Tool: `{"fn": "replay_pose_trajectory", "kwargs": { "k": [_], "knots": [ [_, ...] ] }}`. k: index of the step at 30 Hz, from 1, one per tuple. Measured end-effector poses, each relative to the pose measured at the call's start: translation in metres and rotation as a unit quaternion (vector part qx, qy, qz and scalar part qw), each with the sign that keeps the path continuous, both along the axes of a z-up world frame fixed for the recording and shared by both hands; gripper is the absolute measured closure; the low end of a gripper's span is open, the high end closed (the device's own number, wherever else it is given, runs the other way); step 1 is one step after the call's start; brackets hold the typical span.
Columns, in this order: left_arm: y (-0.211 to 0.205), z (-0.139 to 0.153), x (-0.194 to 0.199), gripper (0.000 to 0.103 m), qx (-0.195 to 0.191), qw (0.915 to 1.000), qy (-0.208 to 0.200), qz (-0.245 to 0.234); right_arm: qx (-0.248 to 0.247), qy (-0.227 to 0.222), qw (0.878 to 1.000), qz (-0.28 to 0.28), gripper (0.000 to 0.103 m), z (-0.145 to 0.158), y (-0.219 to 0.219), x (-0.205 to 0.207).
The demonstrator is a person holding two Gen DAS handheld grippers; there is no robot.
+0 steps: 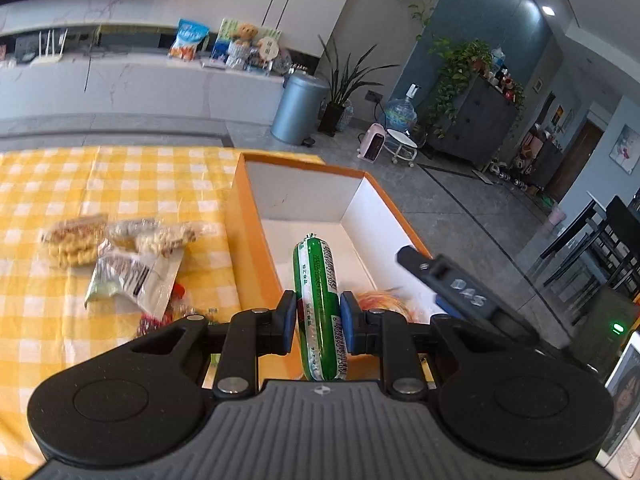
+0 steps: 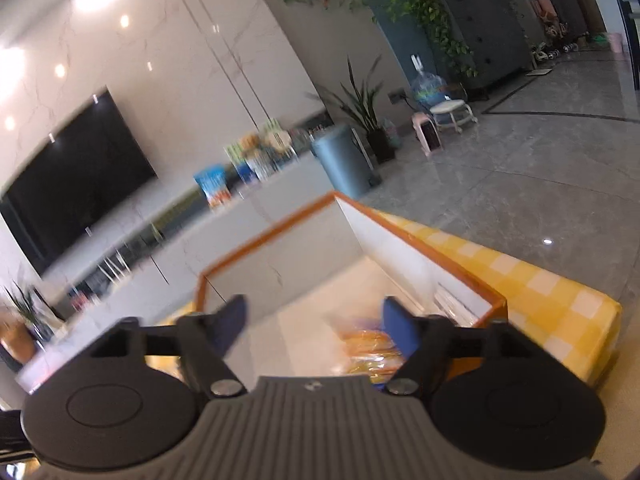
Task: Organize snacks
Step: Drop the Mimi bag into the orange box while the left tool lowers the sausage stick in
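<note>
Yellow checked tablecloth (image 1: 120, 176) bears loose snack packets (image 1: 120, 256) beside the orange box (image 1: 250, 220); left jaws clamp a green sausage (image 1: 318, 300), right jaws released.

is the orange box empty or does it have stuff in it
Not empty. The orange cardboard box with white inside holds an orange-yellow clear-wrapped snack packet on its floor; the open right tool hovers above it.

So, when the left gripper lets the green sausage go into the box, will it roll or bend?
The green sausage is round, so it may roll on the orange box floor. It juts straight from the left gripper, so probably stiff. Its glossy wrapper looks slippery.
</note>
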State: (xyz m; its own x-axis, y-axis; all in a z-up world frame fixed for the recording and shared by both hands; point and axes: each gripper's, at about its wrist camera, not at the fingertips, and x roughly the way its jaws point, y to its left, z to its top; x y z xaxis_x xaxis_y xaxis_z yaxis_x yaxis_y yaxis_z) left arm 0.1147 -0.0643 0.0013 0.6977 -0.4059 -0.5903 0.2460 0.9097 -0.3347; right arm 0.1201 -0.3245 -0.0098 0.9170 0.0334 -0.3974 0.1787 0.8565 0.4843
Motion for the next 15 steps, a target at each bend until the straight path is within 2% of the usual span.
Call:
{"fn": "replay_pose_trajectory", "kwargs": {
  "k": [3,8,15],
  "knots": [
    [-0.009,0.003,0.008,0.077,0.004,0.9999,-0.01,-0.007,-0.004,-0.027,1.0,-0.012,0.018,0.003,0.002,-0.008],
    [-0.03,0.0,0.032,0.077,0.013,0.9997,-0.012,-0.016,-0.001,-0.028,0.999,-0.024,0.017,0.005,0.002,-0.007],
    [-0.049,-0.018,0.054,0.077,0.015,0.9996,0.015,-0.018,0.041,-0.023,0.998,-0.03,0.016,0.002,-0.009,-0.01]
  ]
}}
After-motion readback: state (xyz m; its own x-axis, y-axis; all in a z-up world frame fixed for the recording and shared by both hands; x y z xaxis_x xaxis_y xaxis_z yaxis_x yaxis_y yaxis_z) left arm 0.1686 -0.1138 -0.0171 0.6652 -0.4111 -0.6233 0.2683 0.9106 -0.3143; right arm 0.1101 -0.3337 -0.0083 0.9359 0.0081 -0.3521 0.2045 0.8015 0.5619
